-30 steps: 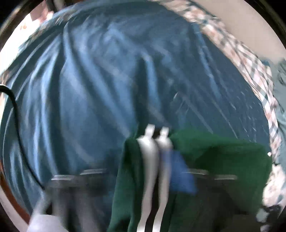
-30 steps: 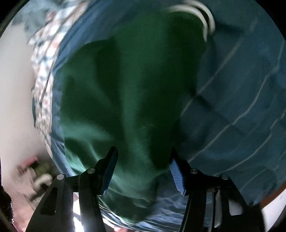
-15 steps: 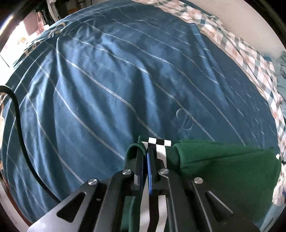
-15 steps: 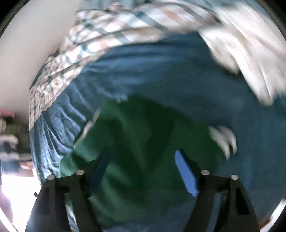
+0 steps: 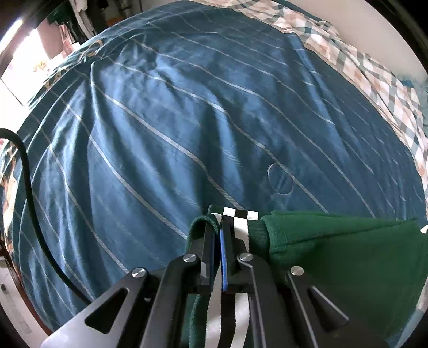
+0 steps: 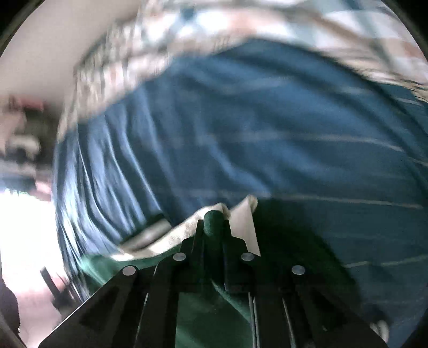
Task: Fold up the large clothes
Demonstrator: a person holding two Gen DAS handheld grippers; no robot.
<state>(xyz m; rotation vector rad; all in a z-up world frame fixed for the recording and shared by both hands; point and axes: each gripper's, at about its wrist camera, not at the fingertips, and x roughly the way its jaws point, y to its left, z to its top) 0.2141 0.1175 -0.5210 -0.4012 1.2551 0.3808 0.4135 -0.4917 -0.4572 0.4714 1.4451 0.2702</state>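
Note:
A dark green garment (image 5: 334,257) with a black-and-white striped trim (image 5: 238,214) lies on a blue striped bedspread (image 5: 187,120). My left gripper (image 5: 219,230) is shut on the striped trim at the garment's edge, low over the bed. In the right wrist view, my right gripper (image 6: 212,222) is shut on a bunched green fold of the garment (image 6: 214,307), with pale inner fabric (image 6: 187,230) showing beside the jaws. The right wrist view is blurred.
A checked sheet (image 5: 374,72) runs along the bed's far right edge by a pale wall; it also shows in the right wrist view (image 6: 240,29). A black cable (image 5: 29,192) hangs at the left. Bright window light and room clutter (image 5: 64,24) lie beyond the bed's far left.
My right gripper was open over the garment and has now shut on a green fold. My left gripper has stayed shut on the striped trim while its view steadied.

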